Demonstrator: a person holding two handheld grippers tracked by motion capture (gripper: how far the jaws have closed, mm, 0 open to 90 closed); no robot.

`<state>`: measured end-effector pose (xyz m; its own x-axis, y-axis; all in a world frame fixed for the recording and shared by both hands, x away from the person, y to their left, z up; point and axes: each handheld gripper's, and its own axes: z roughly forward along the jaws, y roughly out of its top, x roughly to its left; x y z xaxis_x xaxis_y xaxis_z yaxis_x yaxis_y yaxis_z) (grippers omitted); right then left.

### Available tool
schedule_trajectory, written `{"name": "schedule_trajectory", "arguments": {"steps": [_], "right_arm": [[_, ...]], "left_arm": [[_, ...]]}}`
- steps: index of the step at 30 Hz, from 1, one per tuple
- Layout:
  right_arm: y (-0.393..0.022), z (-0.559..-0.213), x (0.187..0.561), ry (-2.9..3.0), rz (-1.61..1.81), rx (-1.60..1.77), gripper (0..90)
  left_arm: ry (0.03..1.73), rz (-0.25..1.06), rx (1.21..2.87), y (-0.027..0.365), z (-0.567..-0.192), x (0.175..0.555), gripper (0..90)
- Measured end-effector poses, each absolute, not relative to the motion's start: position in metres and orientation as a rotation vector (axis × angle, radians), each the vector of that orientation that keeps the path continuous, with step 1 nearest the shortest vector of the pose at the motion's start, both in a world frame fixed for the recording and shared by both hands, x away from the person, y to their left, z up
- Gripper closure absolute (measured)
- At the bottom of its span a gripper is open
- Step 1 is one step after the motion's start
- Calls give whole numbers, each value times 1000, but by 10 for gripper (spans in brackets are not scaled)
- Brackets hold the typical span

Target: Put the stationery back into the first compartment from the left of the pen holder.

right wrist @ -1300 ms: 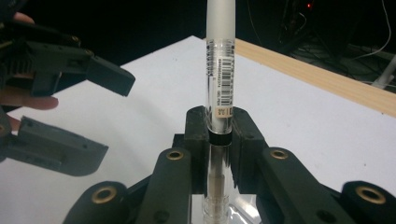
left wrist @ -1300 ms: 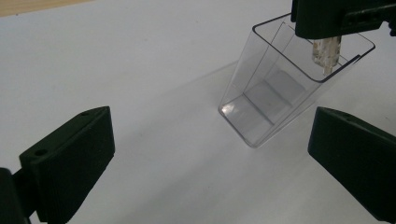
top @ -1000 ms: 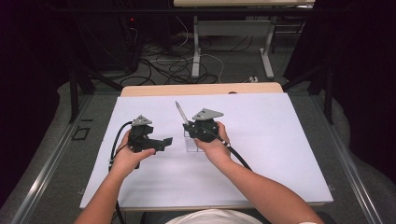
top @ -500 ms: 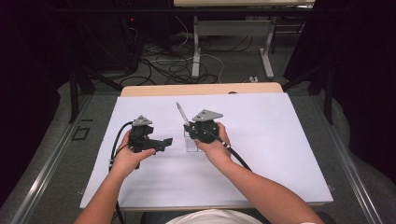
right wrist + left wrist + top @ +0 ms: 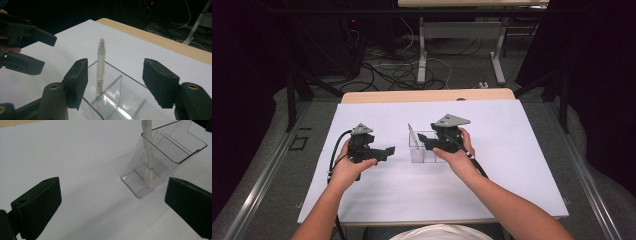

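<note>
On the white sheet [image 5: 512,165] covering the table, near its middle, a clear plastic divided holder [image 5: 424,148] stands with a white pen [image 5: 411,136] leaning in its left compartment, tip end down and the top tilted toward the far left. The right gripper [image 5: 426,144] sits just at the holder's right side; its jaws have just been opening and now stand apart with nothing between the pads, the pen free beyond them. The left gripper [image 5: 388,152] hovers to the left, a little apart from the holder, jaws wide and empty.

The light holder looks easy to tip or slide: a jaw of the right gripper brushing its rim as it draws away could knock it over and spill the pen. The pen leans loosely, so a nudge to the holder could also swing it sideways.
</note>
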<state>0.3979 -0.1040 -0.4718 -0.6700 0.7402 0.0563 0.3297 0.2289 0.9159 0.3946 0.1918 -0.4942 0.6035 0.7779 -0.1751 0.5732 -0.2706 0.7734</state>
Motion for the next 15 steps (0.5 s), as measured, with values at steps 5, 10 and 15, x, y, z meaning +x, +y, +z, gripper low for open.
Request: {"name": "schedule_trajectory", "arguments": {"steps": [5, 10, 15], "right_arm": [[-133, -468, 395, 2109, 1342, 1013, 187], [-167, -470, 391, 2080, 1296, 1121, 109], [-198, -475, 389, 2055, 1251, 1201, 28]], "left_arm": [[1094, 301, 1963, 194, -494, 395, 2], [1111, 311, 1938, 195, -494, 395, 2], [1122, 322, 1945, 196, -494, 395, 2]]}}
